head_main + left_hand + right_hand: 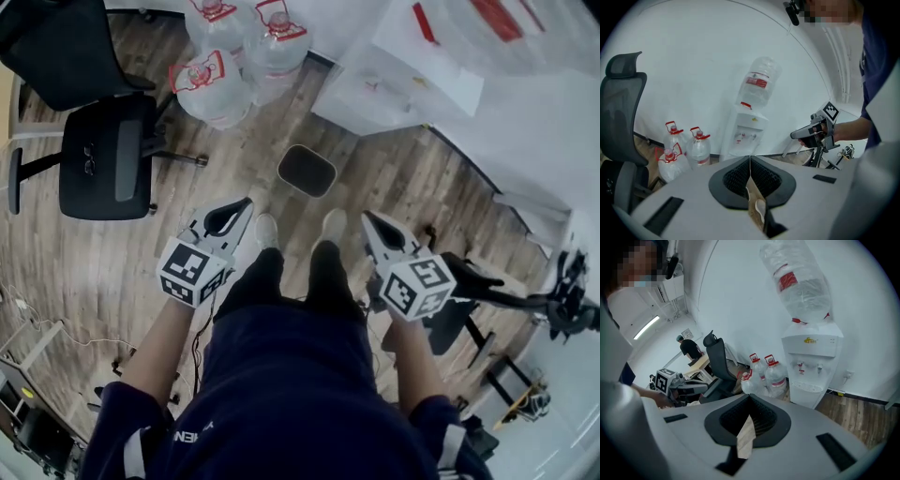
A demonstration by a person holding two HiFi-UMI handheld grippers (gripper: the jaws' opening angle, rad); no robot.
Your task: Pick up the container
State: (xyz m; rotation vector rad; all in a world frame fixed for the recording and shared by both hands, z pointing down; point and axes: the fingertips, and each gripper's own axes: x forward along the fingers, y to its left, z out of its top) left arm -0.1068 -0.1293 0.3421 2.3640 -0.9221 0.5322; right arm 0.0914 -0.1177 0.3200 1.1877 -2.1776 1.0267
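A wood-plank floor (112,272) carried everything in the scene. A dark container (307,170) with rounded corners was set flat on the planks, just ahead of two white shoes (266,230). Three water jugs (211,89) with red caps were grouped upright beyond it, beside a white water dispenser (394,80). A black office chair (103,155) was positioned to the left, well apart from the container. Thin cables (37,323) were laid across the planks at the left edge.

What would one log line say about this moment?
stage: standing, nothing picked | left gripper: shut, empty | right gripper: shut, empty | jugs: on floor beside dispenser, untouched
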